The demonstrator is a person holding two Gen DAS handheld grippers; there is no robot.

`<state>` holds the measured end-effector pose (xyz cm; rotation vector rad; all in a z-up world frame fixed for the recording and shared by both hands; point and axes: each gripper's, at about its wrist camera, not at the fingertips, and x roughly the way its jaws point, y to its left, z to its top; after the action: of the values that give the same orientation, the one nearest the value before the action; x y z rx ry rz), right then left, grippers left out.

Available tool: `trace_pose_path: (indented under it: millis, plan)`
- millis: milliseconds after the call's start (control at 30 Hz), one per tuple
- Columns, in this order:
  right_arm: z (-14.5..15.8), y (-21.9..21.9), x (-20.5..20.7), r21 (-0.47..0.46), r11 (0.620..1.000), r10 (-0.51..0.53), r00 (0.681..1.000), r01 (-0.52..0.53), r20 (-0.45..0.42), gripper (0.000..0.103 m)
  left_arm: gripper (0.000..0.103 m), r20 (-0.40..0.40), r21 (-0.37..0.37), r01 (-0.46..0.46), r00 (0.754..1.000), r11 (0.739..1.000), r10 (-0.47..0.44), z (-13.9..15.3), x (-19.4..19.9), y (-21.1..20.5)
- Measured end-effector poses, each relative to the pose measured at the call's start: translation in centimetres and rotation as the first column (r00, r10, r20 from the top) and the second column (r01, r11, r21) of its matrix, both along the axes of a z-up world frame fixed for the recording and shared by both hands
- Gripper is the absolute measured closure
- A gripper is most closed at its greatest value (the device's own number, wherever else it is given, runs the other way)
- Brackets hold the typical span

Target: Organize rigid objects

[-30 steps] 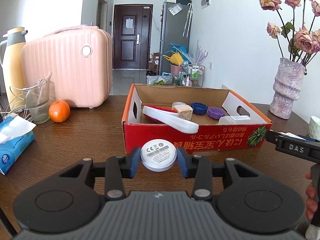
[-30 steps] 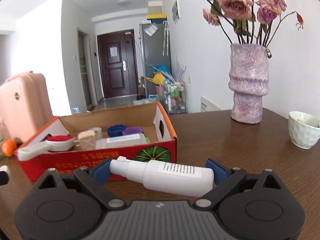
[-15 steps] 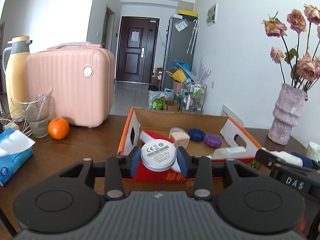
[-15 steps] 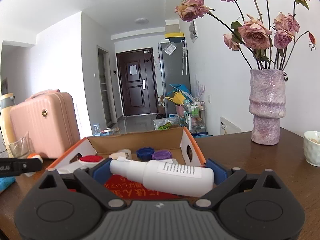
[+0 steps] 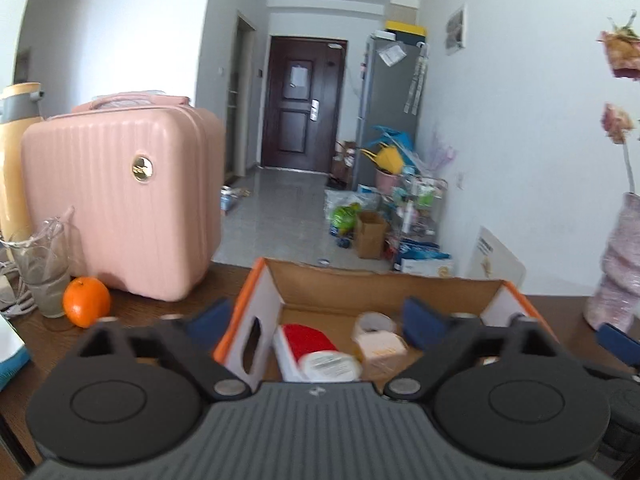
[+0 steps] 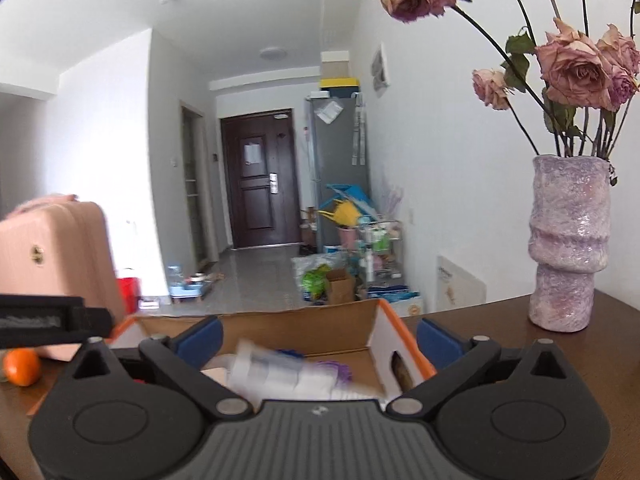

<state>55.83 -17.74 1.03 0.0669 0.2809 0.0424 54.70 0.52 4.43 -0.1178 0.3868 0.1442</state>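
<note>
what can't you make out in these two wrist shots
- White spray bottle, right wrist view: motion-blurred, label unreadable.
- Round white disc, left wrist view: blurred; landed or falling, unclear.
- Orange-rimmed cardboard box: near floor hidden behind the gripper bodies, both views.
- Pink-purple ceramic vase, left wrist view: cut by edge.

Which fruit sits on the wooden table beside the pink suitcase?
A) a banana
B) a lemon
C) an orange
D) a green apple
C: an orange rests on the wooden table just in front of the pink suitcase, next to a clear glass, to the left of the cardboard box.
</note>
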Motion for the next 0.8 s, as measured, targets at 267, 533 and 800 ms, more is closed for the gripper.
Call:
trace_pose_path:
  millis: [267, 533, 800]
  plan:
    - [-0.6, -2.1, -1.4, 0.009, 1.0, 0.008, 0.997, -0.008, -0.082, 0.0, 0.0, -0.032, 0.008, 0.007, 0.999, 1.0, -0.006, -0.8, -1.2, 1.9]
    - [-0.1, -3.9, -10.3, -0.029, 0.999, 0.025, 0.996, -0.028, -0.091, 0.0, 0.0, -0.042, 0.093, 0.059, 0.998, 0.994, -0.056, -1.3, -9.1, 1.2]
    - [1.3, -4.8, -21.7, -0.023, 0.997, 0.071, 0.995, -0.073, -0.073, 0.0, 0.0, -0.031, 0.114, 0.117, 0.993, 0.987, -0.114, -0.6, -20.6, 0.5]
